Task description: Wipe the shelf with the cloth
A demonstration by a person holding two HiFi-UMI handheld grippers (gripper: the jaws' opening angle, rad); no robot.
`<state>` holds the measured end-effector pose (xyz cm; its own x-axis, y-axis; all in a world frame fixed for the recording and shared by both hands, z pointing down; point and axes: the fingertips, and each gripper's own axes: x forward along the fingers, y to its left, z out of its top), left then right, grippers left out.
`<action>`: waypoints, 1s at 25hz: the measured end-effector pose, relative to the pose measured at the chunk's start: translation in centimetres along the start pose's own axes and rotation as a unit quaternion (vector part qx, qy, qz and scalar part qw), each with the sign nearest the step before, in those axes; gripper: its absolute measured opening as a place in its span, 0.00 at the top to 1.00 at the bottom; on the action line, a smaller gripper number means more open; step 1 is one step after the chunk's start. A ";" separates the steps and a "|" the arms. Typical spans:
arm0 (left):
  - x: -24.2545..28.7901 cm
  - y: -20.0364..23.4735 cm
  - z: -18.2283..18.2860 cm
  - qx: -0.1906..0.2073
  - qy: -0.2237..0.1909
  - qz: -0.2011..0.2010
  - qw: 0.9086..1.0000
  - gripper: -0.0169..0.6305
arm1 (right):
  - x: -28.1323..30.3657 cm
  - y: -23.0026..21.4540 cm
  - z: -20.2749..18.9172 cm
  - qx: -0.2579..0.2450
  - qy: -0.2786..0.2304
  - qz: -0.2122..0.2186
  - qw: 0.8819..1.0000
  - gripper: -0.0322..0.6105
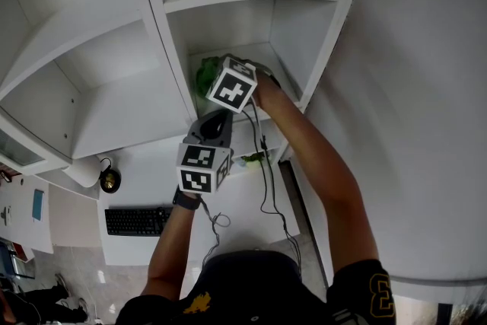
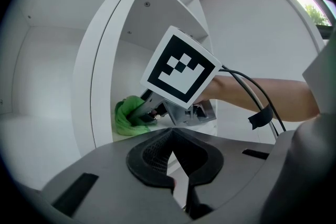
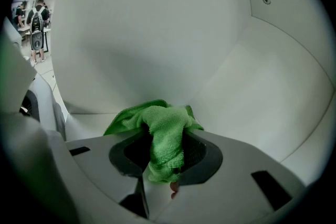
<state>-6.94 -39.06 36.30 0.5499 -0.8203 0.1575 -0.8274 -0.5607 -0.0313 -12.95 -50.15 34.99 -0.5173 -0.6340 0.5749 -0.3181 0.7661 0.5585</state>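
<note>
The right tool (image 3: pixel 167 162) is clamped on the green cloth (image 3: pixel 157 123), bunched on the shelf (image 1: pixel 247 52) at centre frame. The left tool (image 2: pixel 178 180) hangs closed and empty, lower down. The pinch looks narrow, so I'd guess dragging could pull the cloth free.

Mostly hidden in the head view behind the marker cube of the right gripper (image 3: pixel 167 162): green microfibre cloth (image 1: pixel 204 77), only its left fringe showing. Lost between the closed pads in the right gripper view: its lower end. Too small to identify: greenish scrap (image 1: pixel 251 158) beneath the forearm. Tiny and dim: standing people (image 3: pixel 35 21).
</note>
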 end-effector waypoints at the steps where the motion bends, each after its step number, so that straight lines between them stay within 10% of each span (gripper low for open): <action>1: 0.0 0.0 0.0 0.001 -0.001 0.001 1.000 0.95 | -0.1 -0.1 -0.2 0.003 0.002 -0.002 1.000 0.77; 25: -0.1 0.0 0.1 0.003 -0.006 0.000 1.000 0.95 | -2.2 -3.4 -5.3 0.075 0.087 -0.096 0.989 0.77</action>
<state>-6.96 -38.98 36.21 0.5504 -0.8220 0.1463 -0.8274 -0.5605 -0.0366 -6.53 -51.87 34.98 -0.2967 -0.7675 0.5683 -0.5178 0.6293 0.5795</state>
